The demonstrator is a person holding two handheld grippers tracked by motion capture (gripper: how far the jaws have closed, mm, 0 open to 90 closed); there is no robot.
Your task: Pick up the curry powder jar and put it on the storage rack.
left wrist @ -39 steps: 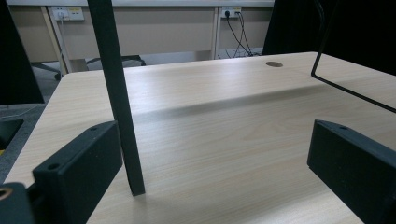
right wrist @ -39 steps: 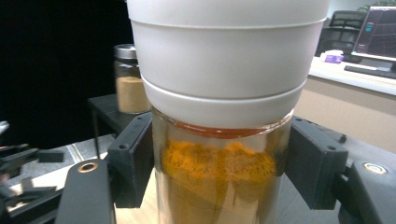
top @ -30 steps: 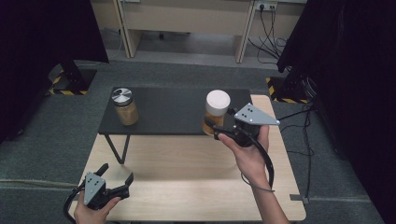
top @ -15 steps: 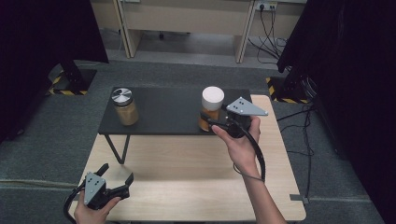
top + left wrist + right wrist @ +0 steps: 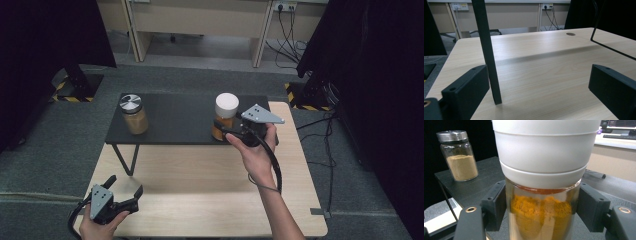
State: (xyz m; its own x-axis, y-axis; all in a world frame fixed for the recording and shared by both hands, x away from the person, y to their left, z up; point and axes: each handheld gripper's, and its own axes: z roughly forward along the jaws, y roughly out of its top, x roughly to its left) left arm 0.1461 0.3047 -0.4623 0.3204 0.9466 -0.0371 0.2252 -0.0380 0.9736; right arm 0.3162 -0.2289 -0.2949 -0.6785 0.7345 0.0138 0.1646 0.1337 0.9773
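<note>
Gripping orange-powder jar (image 5: 541, 217), jaws closed.

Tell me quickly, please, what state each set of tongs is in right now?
Left tongs: open, holding nothing, over the table.
Right tongs: closed on the white-capped jar.

High view from above the person's side, facing forward and down on the wooden table (image 5: 200, 170), left gripper view low and close over this table (image 5: 536, 75), right gripper view very close at the white-lidded jar (image 5: 544, 182), also seen from above (image 5: 226, 117)
</note>
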